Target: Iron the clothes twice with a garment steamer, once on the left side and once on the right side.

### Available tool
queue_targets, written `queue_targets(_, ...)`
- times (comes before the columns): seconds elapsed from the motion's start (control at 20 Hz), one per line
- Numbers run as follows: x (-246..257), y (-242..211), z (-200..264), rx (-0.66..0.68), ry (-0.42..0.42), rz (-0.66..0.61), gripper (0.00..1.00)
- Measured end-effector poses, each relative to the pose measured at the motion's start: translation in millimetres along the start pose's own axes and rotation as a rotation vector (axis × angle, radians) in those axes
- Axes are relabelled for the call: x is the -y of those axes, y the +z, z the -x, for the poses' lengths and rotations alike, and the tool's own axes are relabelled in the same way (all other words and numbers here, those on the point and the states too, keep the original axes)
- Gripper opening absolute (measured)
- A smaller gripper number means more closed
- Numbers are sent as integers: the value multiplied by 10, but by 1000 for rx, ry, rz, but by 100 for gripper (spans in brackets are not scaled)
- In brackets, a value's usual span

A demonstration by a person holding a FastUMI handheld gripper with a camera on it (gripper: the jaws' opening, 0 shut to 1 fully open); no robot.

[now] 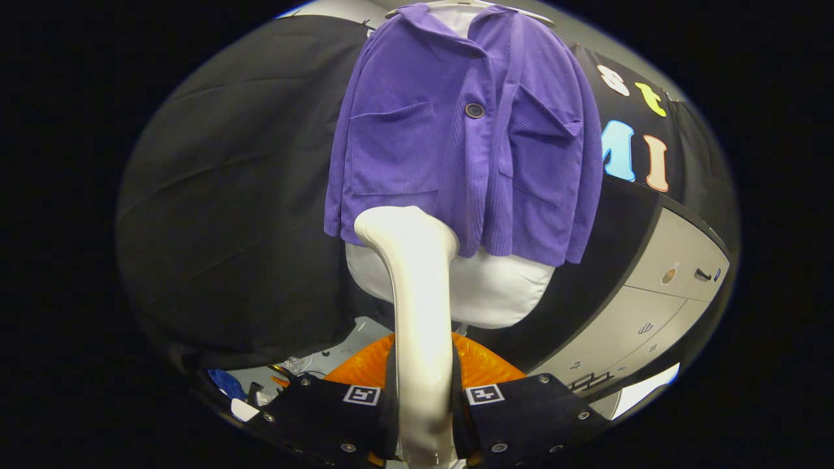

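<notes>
The gripper (423, 407) is clamped on the handle of a white garment steamer (417, 312), both fingers pressing its sides; the handle is smooth, glossy plastic, a curved stem that rises from between the fingers and swells into a rounded head. That head sits at the lower hem of a purple jacket (462, 130), at about 12 o'clock from the fingers, low on the side with the flat patch pocket. The jacket is fine-ribbed corduroy with a soft collar, two square patch pockets and dark round buttons (474, 110) down the front; it hangs on a pale hanger (469, 5) over a white, smooth-cloth torso form (502, 286) whose rounded bottom bulges out below the hem. Just beyond the fingers lies an orange ridged object (482, 365), partly hidden by the handle, so its kind cannot be told. At about 3 o'clock stands a light grey cabinet (651, 306) with flat drawer fronts. Small clutter, including something blue (225, 383), lies at about 9 o'clock.
</notes>
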State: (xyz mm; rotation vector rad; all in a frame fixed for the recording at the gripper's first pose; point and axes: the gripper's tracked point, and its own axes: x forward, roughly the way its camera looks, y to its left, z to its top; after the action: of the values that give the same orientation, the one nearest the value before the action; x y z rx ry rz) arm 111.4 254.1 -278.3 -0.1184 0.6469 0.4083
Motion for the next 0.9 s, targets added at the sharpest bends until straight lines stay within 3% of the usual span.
queue_targets(0.4, 450, 327, 1001, 144, 8, -80, 33)
queue_targets(0.9, 1447, 961, 2503, 438, -82, -171, 33)
